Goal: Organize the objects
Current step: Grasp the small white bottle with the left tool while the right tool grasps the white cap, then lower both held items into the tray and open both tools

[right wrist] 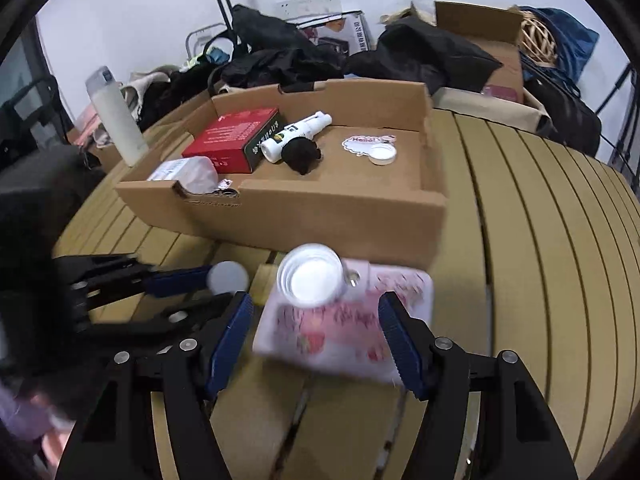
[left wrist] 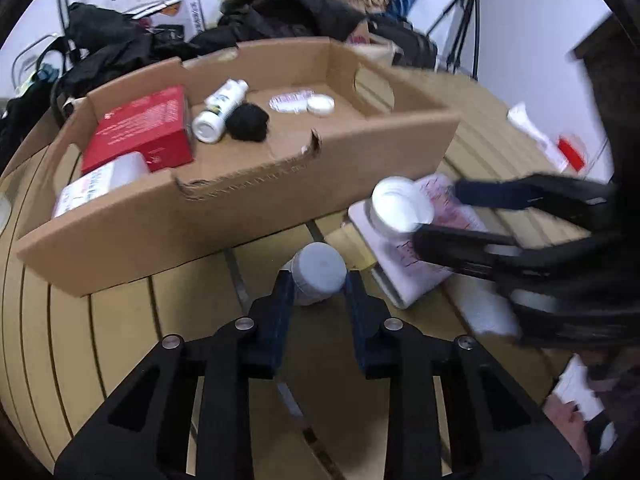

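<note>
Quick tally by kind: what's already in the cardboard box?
Red box: 1
White bottle: 1
Black ball: 1
Wrapped packet: 1
Sticker: 1
White lid: 1
Total: 6

Matt corrugated cardboard box (left wrist: 248, 196), slatted tabletop (right wrist: 540, 240) perhaps wood, glossy red carton (left wrist: 144, 132), smooth white plastic jar (left wrist: 318, 274)

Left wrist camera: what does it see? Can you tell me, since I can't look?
The left gripper closes around a small grey-lidded jar on a slatted table. Beside it, the right gripper reaches toward a white cup standing on a pink booklet. A cardboard box behind holds bottles and a red carton.
</note>
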